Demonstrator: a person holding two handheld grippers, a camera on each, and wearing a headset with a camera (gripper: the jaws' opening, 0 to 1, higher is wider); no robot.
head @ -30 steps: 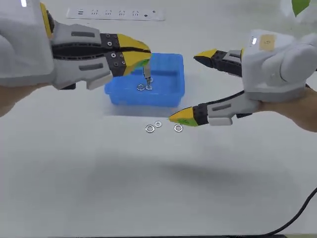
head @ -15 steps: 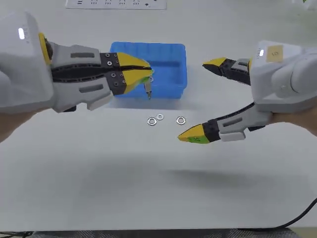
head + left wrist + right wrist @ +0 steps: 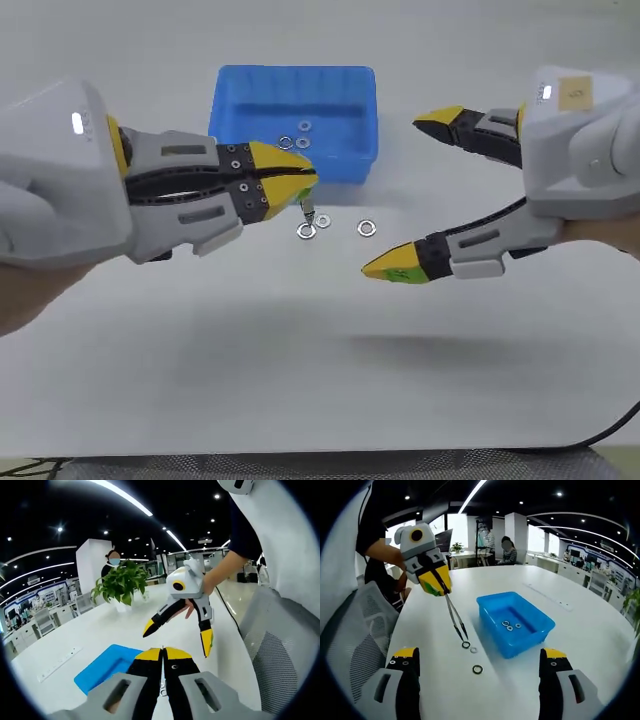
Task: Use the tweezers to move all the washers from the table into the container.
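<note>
The tweezers (image 3: 454, 616) are clamped in the left gripper (image 3: 311, 181), whose jaws are pressed together on their upper end. Their long axis slants down toward the table, with the tips pointing to about 5 o'clock in both the right gripper view and the head view. The tips sit at the rim of 1 of the loose washers (image 3: 306, 231); I cannot tell whether they pinch it.

There are 3 loose washers on the white table (image 3: 300, 340), at 6 o'clock from the blue container (image 3: 340, 105) in the head view. 2 of them lie close together, and a lone washer (image 3: 366, 229) lies apart at 3 o'clock from that pair. Inside the container, 3 binned washers (image 3: 285, 143) rest on the floor, near one another.

The right gripper (image 3: 394, 195) is at 3 o'clock from the loose washers, with its jaws spread wide and nothing between them. Its lower jaw tip is at 5 o'clock from the lone washer.
</note>
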